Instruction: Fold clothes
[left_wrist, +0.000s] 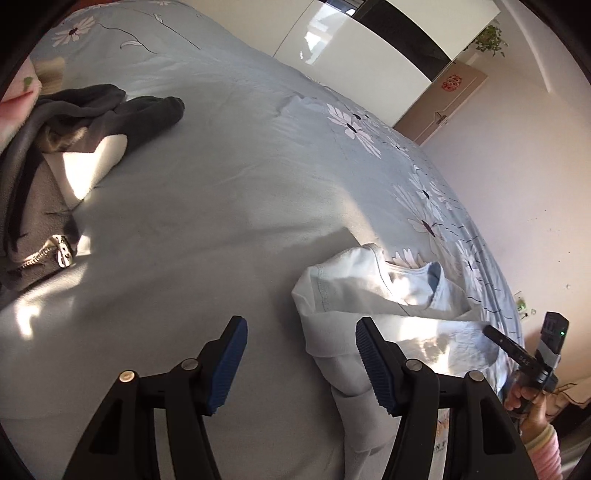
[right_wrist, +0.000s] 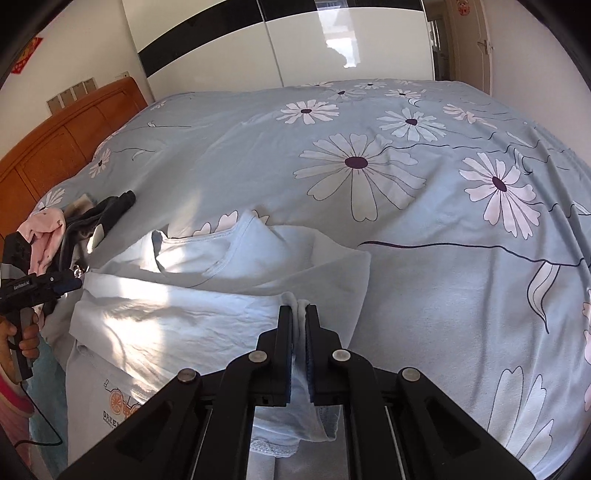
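Observation:
A pale blue T-shirt (right_wrist: 207, 306) with an orange print lies partly folded on the flowered bed cover (right_wrist: 424, 280). My right gripper (right_wrist: 299, 310) is shut on a bunched edge of the T-shirt, and cloth hangs down between its fingers. In the left wrist view the same T-shirt (left_wrist: 369, 295) lies at the lower right. My left gripper (left_wrist: 299, 328) is open and empty above the bed, with the T-shirt's edge just by its right finger (left_wrist: 373, 362). The left gripper also shows in the right wrist view (right_wrist: 75, 282), at the far left.
A heap of dark and grey clothes with a zip (left_wrist: 48, 177) lies at the left, with a pink garment (right_wrist: 44, 236) beside it. A wooden headboard (right_wrist: 62, 140) stands at the far left. White wardrobe doors (right_wrist: 332, 40) and a door (left_wrist: 439, 107) stand beyond the bed.

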